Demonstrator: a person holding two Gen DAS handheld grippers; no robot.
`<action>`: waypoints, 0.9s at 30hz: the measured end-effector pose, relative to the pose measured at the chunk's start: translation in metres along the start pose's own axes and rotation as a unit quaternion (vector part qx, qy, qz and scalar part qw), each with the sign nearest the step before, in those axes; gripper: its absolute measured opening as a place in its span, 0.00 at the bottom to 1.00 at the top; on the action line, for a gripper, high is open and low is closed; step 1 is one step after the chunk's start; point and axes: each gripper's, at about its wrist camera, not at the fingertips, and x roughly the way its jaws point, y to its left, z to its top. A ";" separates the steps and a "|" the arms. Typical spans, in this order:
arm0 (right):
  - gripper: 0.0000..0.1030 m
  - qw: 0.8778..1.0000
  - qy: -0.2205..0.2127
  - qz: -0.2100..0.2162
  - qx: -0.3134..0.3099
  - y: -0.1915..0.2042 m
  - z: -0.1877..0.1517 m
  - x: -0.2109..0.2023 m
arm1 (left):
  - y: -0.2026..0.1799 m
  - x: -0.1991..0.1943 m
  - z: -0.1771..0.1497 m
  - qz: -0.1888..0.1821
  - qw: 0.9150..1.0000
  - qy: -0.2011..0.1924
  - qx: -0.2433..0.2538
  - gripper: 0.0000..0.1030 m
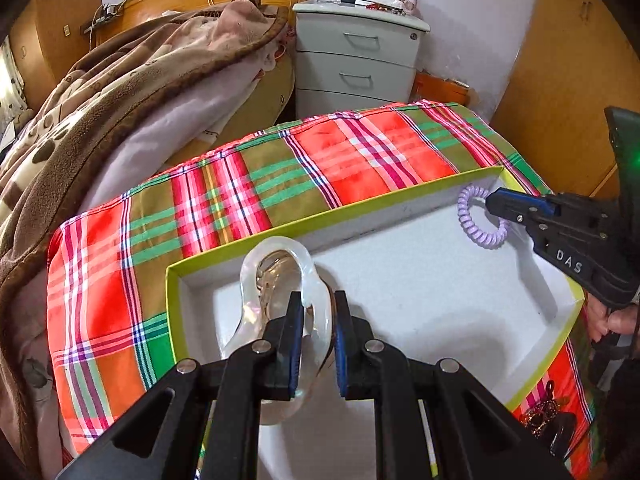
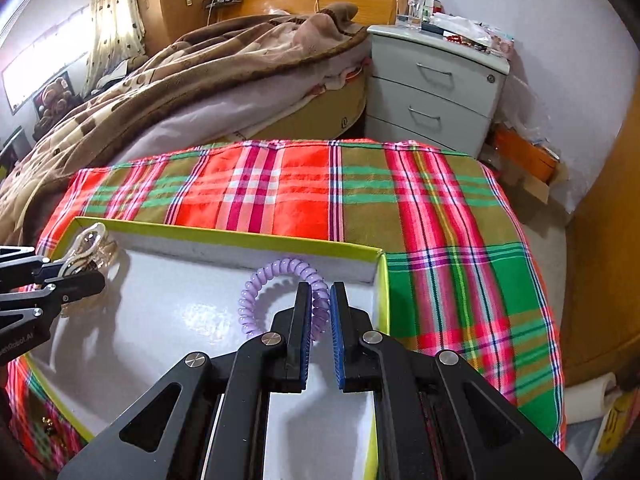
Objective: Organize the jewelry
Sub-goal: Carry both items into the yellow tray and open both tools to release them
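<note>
From the left wrist camera, the left gripper pinches a clear, shiny hair claw clip between its blue pads. The clip sticks up past the fingertips, over the near left corner of a white box with a yellow-green rim. The box sits on a bright plaid cloth of red, green and pink. On the right, the right gripper reaches in over the far right corner of the box. It holds a purple spiral hair tie that hangs from its tip. Behind the cloth are a bed with a brown blanket and a grey nightstand with drawers.

From the right wrist camera, the right gripper has its jaws pressed close on the purple spiral hair tie. One side of the ring is squeezed between the pads and the rest loops out to the left. It is over the far right corner of the white box. At the left edge, the left gripper holds the clear claw clip near the far left corner of the box. The plaid cloth spreads past the box on the far side and to the right.
</note>
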 end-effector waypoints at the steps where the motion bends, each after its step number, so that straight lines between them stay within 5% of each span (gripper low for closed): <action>1: 0.09 1.000 0.002 -0.001 0.000 0.000 0.000 0.001 | 0.000 0.000 0.000 0.001 1.000 0.000 0.000 0.14; 18: 0.10 1.000 0.001 -0.005 -0.004 0.003 -0.001 0.007 | 0.000 0.001 0.001 0.008 1.000 -0.001 -0.003 0.15; 27: 0.15 1.000 -0.006 0.004 0.012 0.001 -0.003 0.001 | 0.002 -0.011 -0.001 0.009 1.000 -0.014 -0.011 0.31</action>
